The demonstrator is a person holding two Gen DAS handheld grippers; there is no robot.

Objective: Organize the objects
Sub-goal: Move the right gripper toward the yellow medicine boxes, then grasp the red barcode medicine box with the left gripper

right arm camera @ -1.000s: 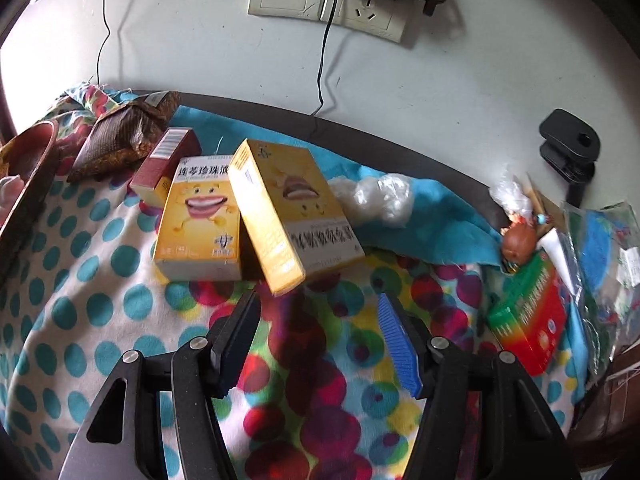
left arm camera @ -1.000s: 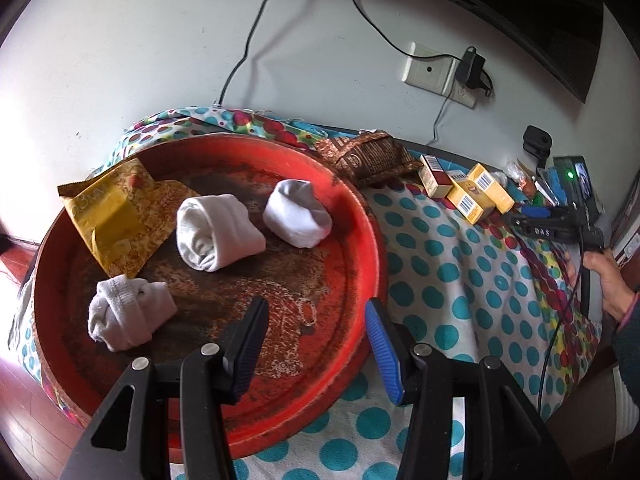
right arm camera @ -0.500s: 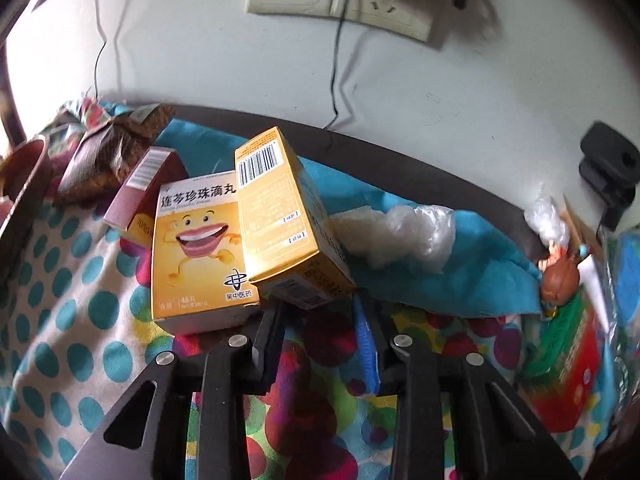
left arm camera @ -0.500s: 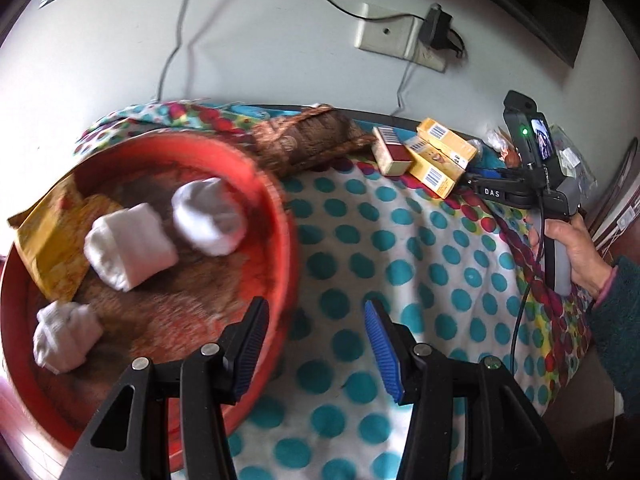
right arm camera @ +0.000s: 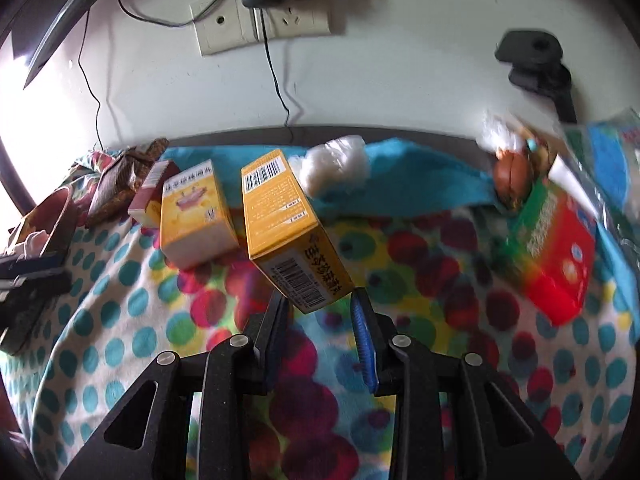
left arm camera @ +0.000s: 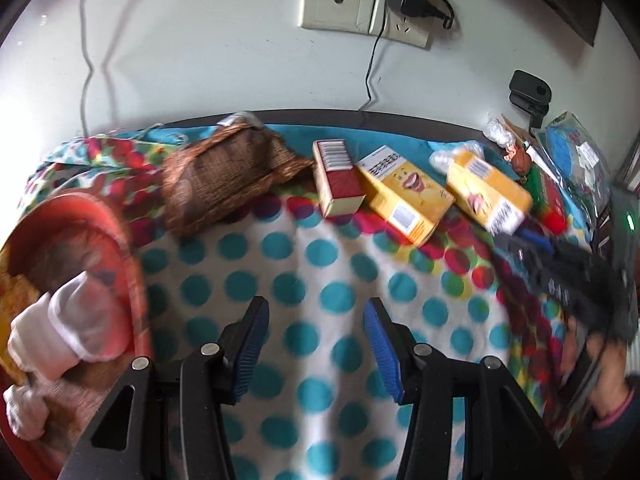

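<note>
Between my right gripper's [right arm camera: 318,310] pads I have a yellow box [right arm camera: 286,224], pinched at its near end, with the far end sticking up and away from me above the blanket [right arm camera: 132,312]. It is a long carton, plain yellow on the broad face, with small printed labels, a barcode panel at the far end, another barcode on the near end face and dark characters along one side. Seen from my left wrist camera, the same box [left arm camera: 486,194] rides at the tip of that tool, which is badly blurred there.

My left gripper [left arm camera: 316,340] hangs over the dotted blanket [left arm camera: 288,264] with its jaws spread and nothing between them.

I count two yellow boxes: the one I hold and a second [right arm camera: 196,216] lying on the blanket just beside it, printed with a cartoon face. One maroon box [right arm camera: 152,196] lies just beyond that second one. One red and green box [right arm camera: 554,246] lies well to the right. One brown woven pouch [left arm camera: 228,178] sits at the far left by the wall. One red tray [left arm camera: 132,264] shows at the left edge of the left view, and in it I count two white rolled socks [left arm camera: 72,330], the lower one cut by the frame, plus part of a yellow packet [left arm camera: 14,300].
</note>
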